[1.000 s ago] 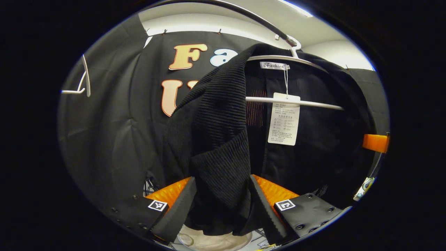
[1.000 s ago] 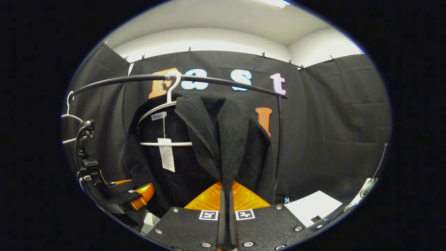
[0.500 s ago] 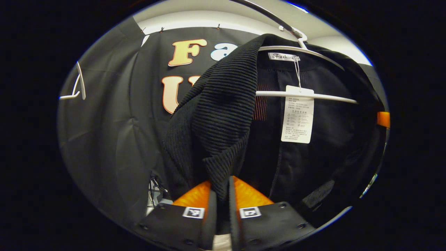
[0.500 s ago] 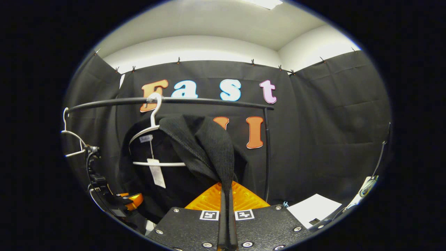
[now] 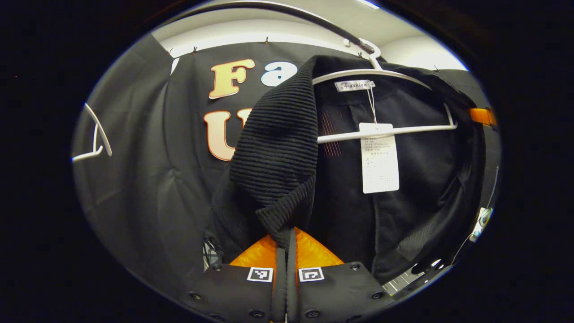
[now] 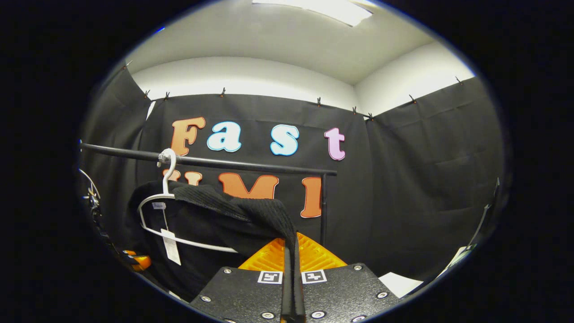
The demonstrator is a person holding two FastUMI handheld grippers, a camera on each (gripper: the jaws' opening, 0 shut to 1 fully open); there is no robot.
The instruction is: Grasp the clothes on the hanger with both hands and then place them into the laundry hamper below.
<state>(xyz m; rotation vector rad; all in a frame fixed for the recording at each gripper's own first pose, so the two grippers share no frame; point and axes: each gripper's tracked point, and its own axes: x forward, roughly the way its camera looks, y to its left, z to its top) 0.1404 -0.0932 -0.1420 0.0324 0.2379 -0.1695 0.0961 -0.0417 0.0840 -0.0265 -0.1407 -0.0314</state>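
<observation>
Left tongs (image 5: 287, 251) closed onto black garment (image 5: 278, 148) | right tongs (image 6: 292, 264) pinching it, pulled away | hanger (image 6: 154, 204) tilted; garment coming off.

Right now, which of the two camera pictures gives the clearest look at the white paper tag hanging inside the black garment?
The left gripper view: the paper tag hangs large and face-on below the white hanger bar. In the right gripper view the tag is small, tilted and far to the side, its face too tiny to make out.
</observation>
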